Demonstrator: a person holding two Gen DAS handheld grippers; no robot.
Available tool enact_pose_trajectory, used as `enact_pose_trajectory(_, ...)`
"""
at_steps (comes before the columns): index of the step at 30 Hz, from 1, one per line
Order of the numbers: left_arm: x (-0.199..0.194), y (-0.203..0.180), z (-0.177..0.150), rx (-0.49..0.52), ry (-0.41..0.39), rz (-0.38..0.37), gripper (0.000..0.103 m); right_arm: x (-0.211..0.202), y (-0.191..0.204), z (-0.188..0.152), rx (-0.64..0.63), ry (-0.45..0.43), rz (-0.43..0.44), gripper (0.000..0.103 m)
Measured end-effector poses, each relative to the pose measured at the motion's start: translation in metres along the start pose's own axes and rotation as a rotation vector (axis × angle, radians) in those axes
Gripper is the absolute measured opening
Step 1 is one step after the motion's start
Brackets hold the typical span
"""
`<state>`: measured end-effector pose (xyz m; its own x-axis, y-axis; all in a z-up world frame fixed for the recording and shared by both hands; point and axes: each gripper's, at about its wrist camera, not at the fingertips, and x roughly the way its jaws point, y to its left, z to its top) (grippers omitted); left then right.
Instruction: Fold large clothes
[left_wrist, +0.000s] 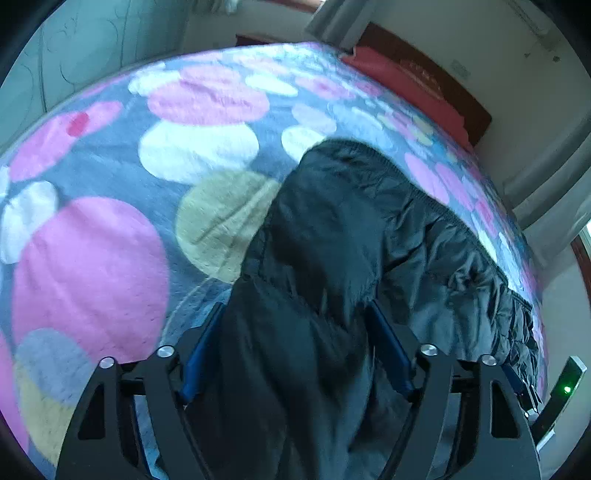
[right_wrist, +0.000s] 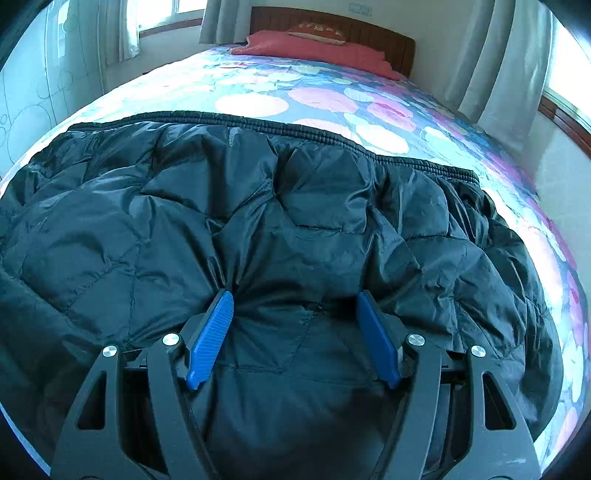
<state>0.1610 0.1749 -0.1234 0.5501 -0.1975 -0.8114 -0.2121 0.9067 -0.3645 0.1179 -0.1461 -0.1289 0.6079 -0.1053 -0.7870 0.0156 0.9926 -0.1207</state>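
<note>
Left gripper: jaws wide, a dark sleeve-like fold of the jacket runs btwn the blue pads. Cloth bulk fills the gap; pads look to flank it, not pinch. Can't say it's truly held.
Right gripper: jaws apart, blue pads either side of a puffed ridge of jacket. Fabric bunches at both pad tips, so prob touching, but no clear squeeze visible.
Jacket: black quilted, spread across near end of bed, ribbed hem on far side toward pillow. Lies mostly flat so folds can be made on a wide soft surface.
Sleeve fold: seen in left view lying over jacket's edge, reaching out onto bedspread; prob brought inward to narrow the shape.
Why two grips: big garment, each hand takes one side so the cloth moves w/o twisting.
Stage (guess): early-mid fold; body not yet halved.
Risk: slick padded shell may slip or spring back open.
Background: curtains, headboard, not involved.
</note>
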Motion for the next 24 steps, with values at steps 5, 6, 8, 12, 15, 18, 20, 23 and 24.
enact_pose_trajectory(5, 0.027, 0.003, 0.002, -0.008, 0.077, -0.082, 0.083, 0.001, 0.001, -0.002, -0.002, -0.009, -0.005, 0.069)
enact_pose_trajectory(6, 0.028, 0.001, 0.002, 0.001, 0.071, -0.078, 0.081, 0.001, 0.001, -0.003, 0.000, -0.010, -0.004, 0.069)
enact_pose_trajectory(8, 0.026, -0.004, 0.000, 0.023, 0.071, -0.108, 0.052, 0.001, 0.001, -0.004, 0.000, -0.011, -0.005, 0.069)
enact_pose_trajectory(12, 0.012, -0.016, -0.002, 0.042, 0.057, -0.120, 0.029, 0.002, 0.001, -0.005, -0.004, -0.012, -0.009, 0.069)
enact_pose_trajectory(15, -0.011, -0.030, -0.003, 0.074, 0.011, -0.120, 0.021, 0.002, 0.003, -0.006, -0.006, -0.012, -0.009, 0.069)
enact_pose_trajectory(18, -0.037, -0.046, -0.002, 0.095, -0.030, -0.151, 0.020, 0.001, 0.001, -0.005, 0.002, -0.014, 0.004, 0.069)
enact_pose_trajectory(20, -0.053, -0.062, 0.000, 0.120, -0.053, -0.173, 0.020, -0.001, -0.002, -0.004, 0.009, -0.021, 0.015, 0.069)
enact_pose_trajectory(23, -0.075, -0.094, -0.001, 0.173, -0.081, -0.195, 0.020, -0.007, -0.011, -0.002, 0.023, -0.035, 0.046, 0.069)
enact_pose_trajectory(24, -0.083, -0.110, -0.003, 0.202, -0.092, -0.197, 0.020, -0.010, -0.015, -0.002, 0.028, -0.035, 0.057, 0.069)
